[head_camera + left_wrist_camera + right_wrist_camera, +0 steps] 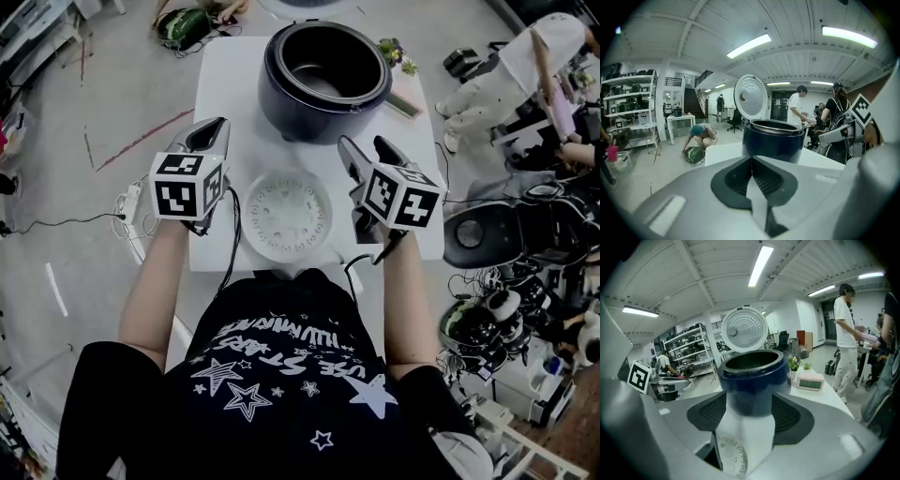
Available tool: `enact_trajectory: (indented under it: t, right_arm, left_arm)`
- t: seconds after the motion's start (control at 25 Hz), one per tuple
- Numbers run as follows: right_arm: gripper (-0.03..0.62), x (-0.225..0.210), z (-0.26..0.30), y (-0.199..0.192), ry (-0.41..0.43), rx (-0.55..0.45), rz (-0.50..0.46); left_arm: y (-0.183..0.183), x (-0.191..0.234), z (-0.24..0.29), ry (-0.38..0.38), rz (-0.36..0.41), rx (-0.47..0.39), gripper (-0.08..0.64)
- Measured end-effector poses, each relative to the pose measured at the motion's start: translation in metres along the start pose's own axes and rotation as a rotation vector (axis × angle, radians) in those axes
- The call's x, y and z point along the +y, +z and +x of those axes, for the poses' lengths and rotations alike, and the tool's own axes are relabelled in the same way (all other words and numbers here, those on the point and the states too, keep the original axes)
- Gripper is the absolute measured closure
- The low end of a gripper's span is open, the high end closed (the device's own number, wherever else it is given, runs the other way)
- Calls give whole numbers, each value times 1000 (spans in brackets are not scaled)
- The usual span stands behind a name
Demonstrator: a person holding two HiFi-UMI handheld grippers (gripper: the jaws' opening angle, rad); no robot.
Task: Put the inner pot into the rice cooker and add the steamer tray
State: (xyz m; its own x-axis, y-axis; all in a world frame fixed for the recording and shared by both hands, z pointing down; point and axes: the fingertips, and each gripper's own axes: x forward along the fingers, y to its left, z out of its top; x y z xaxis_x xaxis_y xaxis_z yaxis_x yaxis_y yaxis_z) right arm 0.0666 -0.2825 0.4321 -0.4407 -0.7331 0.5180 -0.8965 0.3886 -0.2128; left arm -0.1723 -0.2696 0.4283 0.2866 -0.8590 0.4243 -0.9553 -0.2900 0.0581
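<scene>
The dark blue rice cooker (pixel 323 80) stands at the far end of the white table (pixel 234 75), lid (pixel 751 97) raised, with the metal inner pot (pixel 319 82) seated in it. A round white perforated steamer tray (pixel 286 214) lies flat on the table near the front edge, between my two grippers. My left gripper (pixel 208 128) hovers left of the tray, jaws together and holding nothing. To the tray's right, my right gripper (pixel 367 147) is open and points at the cooker (pixel 752 380). Through its gap I see the tray's rim (pixel 731 458).
A pink clock (pixel 810 380) and a small plant (pixel 394 52) sit at the table's far right. Several other cookers and parts crowd the floor on the right (pixel 487 234). A person crouches beyond the table (pixel 703 133); others stand on the right. Cables hang off the left edge.
</scene>
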Motion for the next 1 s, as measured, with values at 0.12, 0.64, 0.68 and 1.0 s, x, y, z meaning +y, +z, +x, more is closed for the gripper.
enact_trajectory:
  t: [0.12,0.64,0.68,1.0]
  right_arm:
    - [278,-3,0,-26,-1,46,11]
    - [296,-2,7,-136,64,276,6]
    - [296,-4,8,-144,62,295,3]
    - [298,0,7,-185,71,382,17]
  left_arm:
    - [-14,-4,1,2,-12,22,560]
    - [-83,-18,-34,93,-78,133,560]
    - [-88,-18,-38,101,-83,141,560]
    - [-114,-27,-64,141,-115,179,560]
